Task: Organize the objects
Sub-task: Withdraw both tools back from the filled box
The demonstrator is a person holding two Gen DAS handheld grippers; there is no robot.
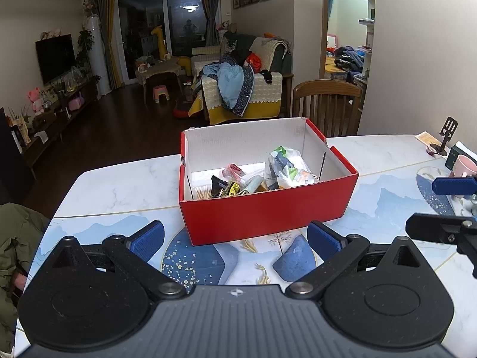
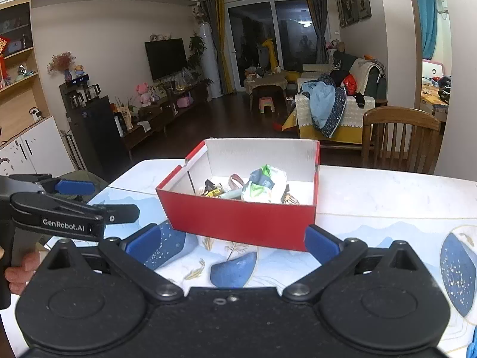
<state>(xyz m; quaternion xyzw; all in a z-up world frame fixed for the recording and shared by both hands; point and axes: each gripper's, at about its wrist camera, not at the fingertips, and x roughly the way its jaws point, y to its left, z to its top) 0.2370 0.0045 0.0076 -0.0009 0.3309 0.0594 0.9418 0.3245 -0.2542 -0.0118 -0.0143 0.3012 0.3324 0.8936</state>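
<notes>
Marble-patterned white worktop (image 1: 119,185), printed with pale blue hills, dark blue shapes and small gold fish along the near edge. Living room is seen beyond: one television (image 1: 55,56), one sofa piled with clothes (image 1: 238,89), one wooden chair (image 1: 326,107) at the far side, dark glass doors.

One red cardboard box (image 1: 262,211), white inside, lid off, is set on the worktop directly ahead of both cameras. Contents are heaped toward the near wall: one crumpled white-and-green bag (image 1: 287,164), one bundle of toothpicks (image 1: 201,193) in the near left corner, several small wrappers, exact count not determinable. One pink cup (image 1: 466,164) is noted at the right edge.

Two hand-held grippers are present. Left hand-held gripper (image 1: 235,238): jaws spread wide, nothing between the blue pads, short of the box, not touching. Right hand-held gripper (image 2: 232,240): likewise wide apart, empty; contact between its right pad and the box's near corner cannot be told.
</notes>
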